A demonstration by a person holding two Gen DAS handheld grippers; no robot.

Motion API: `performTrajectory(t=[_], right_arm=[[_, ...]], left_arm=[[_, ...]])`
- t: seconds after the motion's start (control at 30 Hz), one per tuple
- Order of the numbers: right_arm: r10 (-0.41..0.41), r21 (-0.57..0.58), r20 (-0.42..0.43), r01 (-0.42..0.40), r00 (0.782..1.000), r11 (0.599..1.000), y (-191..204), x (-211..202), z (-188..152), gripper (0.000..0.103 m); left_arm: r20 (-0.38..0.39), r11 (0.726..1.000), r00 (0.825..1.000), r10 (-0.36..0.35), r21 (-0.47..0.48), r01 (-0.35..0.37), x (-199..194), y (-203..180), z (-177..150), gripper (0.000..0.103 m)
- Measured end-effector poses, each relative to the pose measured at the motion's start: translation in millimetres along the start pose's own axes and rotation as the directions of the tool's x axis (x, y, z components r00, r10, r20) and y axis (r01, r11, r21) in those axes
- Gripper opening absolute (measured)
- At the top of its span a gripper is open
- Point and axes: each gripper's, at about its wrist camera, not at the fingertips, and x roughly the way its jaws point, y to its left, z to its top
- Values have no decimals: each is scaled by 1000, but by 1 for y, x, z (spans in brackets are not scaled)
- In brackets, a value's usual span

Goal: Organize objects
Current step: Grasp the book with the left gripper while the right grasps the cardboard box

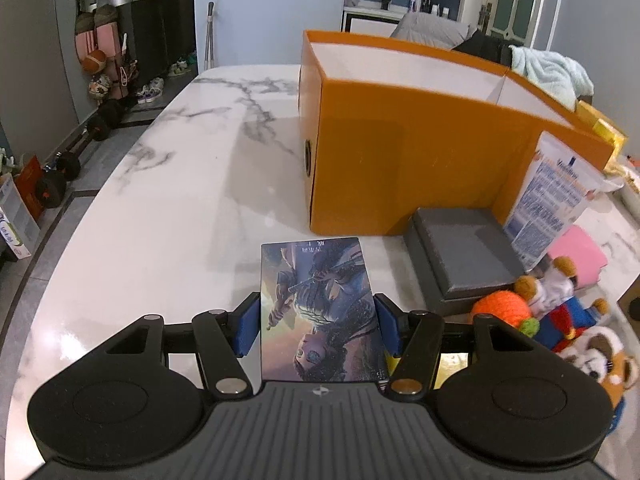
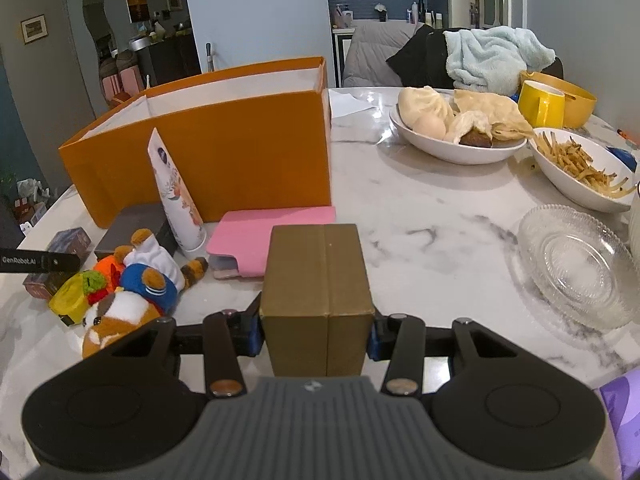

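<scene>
White marble-veined tabletop [image 1: 168, 184] carries everything, with a big orange open-topped cardboard box [image 1: 404, 152] standing at its far middle; a white inner divider splits the box in two, but its floor is hidden by its own walls. Near the box's front lie a dark grey flat square box [image 1: 464, 256], a white printed pouch [image 2: 176, 196] leaning upright, a pink folded wallet case [image 2: 264, 236] and a heap of plush toys [image 2: 132, 292], partly cut off in the left wrist view. The right gripper [image 2: 316, 332] has its jaws clamped on a plain brown cardboard carton [image 2: 320, 288], which fills the gap between the blue pads and juts forward over the tabletop, hiding part of the pink case. The left gripper [image 1: 318, 328] has its jaws closed on a flat illustrated picture-covered box [image 1: 320, 308], printed artwork upside down, its small lettering unreadable.
</scene>
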Motion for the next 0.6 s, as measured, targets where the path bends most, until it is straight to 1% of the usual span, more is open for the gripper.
performTrajectory(t=[0.2,0.37,0.5,0.6], right_arm=[[8,-17,9,-8,1000,1000,5,-9,4,48],[27,-30,20,-27,999,999,8,-22,11,48],[46,-51,33,-45,998,998,12,-33,22,48],[66,-82,51,-62,997,995,16,-42,38,48]], left_arm=[[30,999,999,-15,30,14,-20,-7,6,69],[59,998,997,-42,48,39,-41,-12,12,69],[89,996,994,-66,66,60,-55,-18,24,69],[121,994,990,-76,87,66,-65,-24,40,69]])
